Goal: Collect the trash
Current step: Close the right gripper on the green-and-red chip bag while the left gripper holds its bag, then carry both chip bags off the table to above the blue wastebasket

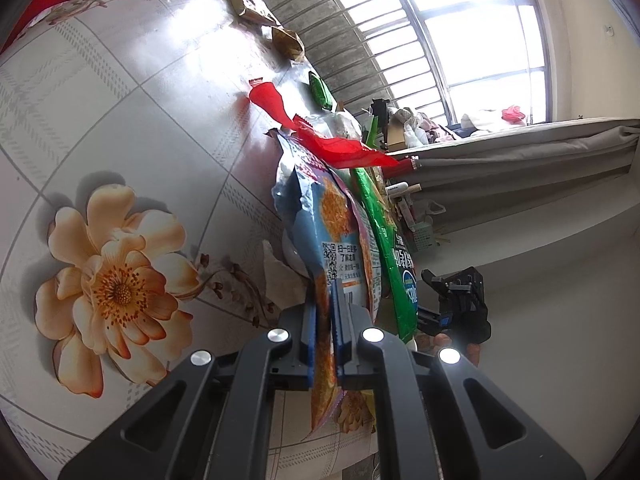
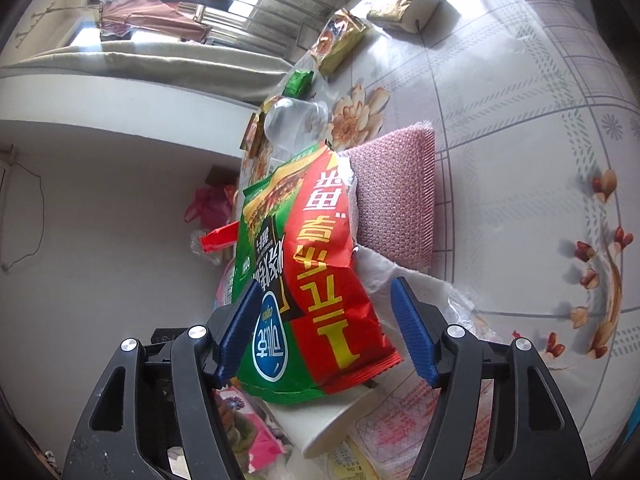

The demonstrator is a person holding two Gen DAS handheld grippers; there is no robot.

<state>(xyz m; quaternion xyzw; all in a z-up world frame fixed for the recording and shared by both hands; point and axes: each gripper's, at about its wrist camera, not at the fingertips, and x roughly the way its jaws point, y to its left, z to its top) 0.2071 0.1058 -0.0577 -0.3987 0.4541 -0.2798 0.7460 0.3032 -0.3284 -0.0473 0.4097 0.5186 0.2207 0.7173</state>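
While the left gripper (image 1: pixel 325 312) is clamped on the blue snack bag (image 1: pixel 320 216), that bag stands upright among wrappers on the floral table (image 1: pixel 120 120). Right gripper (image 2: pixel 324 312): jaws wide, straddling the red-green bag (image 2: pixel 320 264) atop a paper cup (image 2: pixel 336 420); grip not evident.

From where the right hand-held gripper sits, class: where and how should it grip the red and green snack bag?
Grip the red and green snack bag across its flat lower end, closing from both sides. It lies lengthwise between the open pads of the right hand-held gripper, thin and crumpled, propped on a white paper cup.
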